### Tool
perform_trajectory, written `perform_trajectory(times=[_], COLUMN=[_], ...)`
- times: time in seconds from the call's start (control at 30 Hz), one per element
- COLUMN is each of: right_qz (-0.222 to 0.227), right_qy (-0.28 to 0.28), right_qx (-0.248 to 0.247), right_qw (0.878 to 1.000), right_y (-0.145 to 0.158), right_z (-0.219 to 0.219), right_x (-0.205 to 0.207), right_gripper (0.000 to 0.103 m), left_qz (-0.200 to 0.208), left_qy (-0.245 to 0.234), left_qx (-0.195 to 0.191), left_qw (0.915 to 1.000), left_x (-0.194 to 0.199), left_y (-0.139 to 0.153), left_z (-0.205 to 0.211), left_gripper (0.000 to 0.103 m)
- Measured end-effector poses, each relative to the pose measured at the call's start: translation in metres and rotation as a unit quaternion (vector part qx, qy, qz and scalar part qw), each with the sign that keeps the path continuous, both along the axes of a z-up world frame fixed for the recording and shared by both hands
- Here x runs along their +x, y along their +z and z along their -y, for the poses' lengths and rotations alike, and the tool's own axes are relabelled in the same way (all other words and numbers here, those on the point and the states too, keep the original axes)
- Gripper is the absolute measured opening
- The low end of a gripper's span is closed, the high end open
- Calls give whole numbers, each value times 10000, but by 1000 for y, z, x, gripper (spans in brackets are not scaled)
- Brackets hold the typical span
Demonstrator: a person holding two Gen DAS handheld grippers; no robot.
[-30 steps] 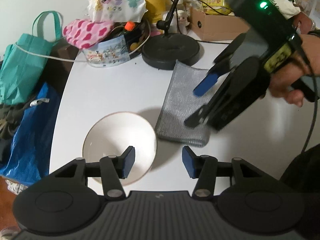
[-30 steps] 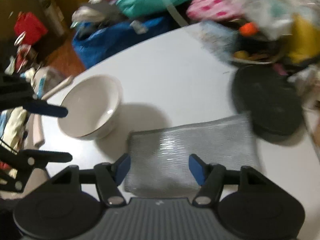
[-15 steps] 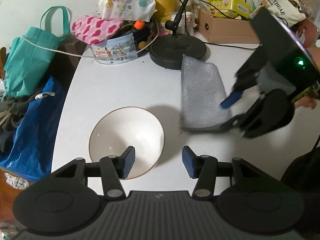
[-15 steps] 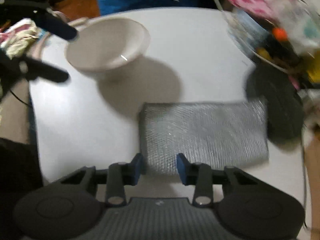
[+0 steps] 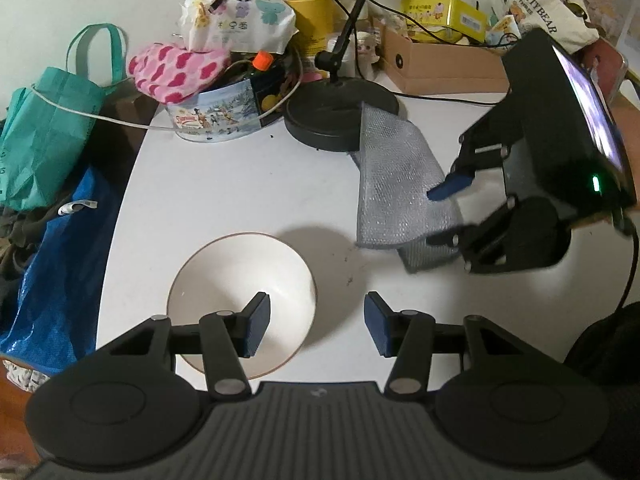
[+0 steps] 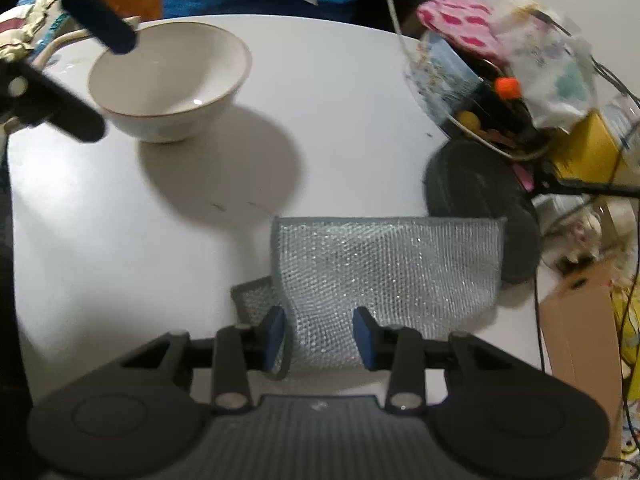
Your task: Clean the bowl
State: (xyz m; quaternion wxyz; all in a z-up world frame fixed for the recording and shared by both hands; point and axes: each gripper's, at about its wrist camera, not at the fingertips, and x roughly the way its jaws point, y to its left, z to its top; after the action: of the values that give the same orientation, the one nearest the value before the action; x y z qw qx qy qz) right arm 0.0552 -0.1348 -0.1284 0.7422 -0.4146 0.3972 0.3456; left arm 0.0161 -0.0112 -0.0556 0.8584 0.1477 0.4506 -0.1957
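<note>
A white bowl (image 5: 240,284) stands upright on the white table, also in the right wrist view (image 6: 168,80). My left gripper (image 5: 316,328) is open, its left finger over the bowl's near side, holding nothing. A grey mesh cloth (image 6: 384,276) lies on the table; it also shows in the left wrist view (image 5: 400,184). My right gripper (image 6: 320,340) has its jaws partly closed around the cloth's near edge, which is bunched and folded up between them. In the left wrist view the right gripper (image 5: 448,216) sits at the cloth's right edge.
A black round stand base (image 5: 340,116) sits behind the cloth. A tin (image 5: 216,116) full of clutter, a cardboard box (image 5: 436,68) and cables stand at the table's back. Blue (image 5: 48,264) and teal (image 5: 44,132) bags hang off the left edge.
My right gripper has slid onto the cloth's near edge and narrowed around it; the cloth has folded and lifted there. My left gripper has stayed open over the bowl.
</note>
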Motion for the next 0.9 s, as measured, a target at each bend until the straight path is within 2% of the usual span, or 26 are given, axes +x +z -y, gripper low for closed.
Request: perform_trajectory(times=[0.07,0.17,0.23,0.3,0.43,0.57,0.73,0.77,0.83,0.9], right_qz=[54,63,17,-35,-168,-270,-177,-242,-412,-794], right_qy=[171,292,291,238,89,-287,-836,-1090,-1736,-2681], right_qx=[-150,-326,-338,-355,-70,835,1154,1356,1865,2502], right_qw=[9997,9990,9990,9991,9998,9957,9896,9845,9661,9269], right_y=[-7,-17,-19,-19,-10,20,40,43,51,54], right_z=[-4,-5,-3,-1,5,12,36,46,72,107], right_x=[-5,-4,-4,-3,-2,7,20,25,37,50], right_gripper=[38,16,11,2,2,2,2,2,2,2], left_qz=[1,-4,-8,-10,27,67,89,67,20,-4], left_qy=[8,21,23,20,-5,18,58,80,93,75], left_qx=[3,-3,5,14,6,33,-4,-32,-54,-28], left_qw=[10000,10000,10000,10000,10000,10000,9999,9999,9999,10000], left_x=[0,1,1,1,3,5,5,5,4,3], left_y=[0,0,-1,-1,0,1,4,4,2,1], left_z=[-1,-3,-4,-3,-2,-2,-3,-3,-4,-4], left_gripper=[50,51,50,51,51,50,51,51,50,50])
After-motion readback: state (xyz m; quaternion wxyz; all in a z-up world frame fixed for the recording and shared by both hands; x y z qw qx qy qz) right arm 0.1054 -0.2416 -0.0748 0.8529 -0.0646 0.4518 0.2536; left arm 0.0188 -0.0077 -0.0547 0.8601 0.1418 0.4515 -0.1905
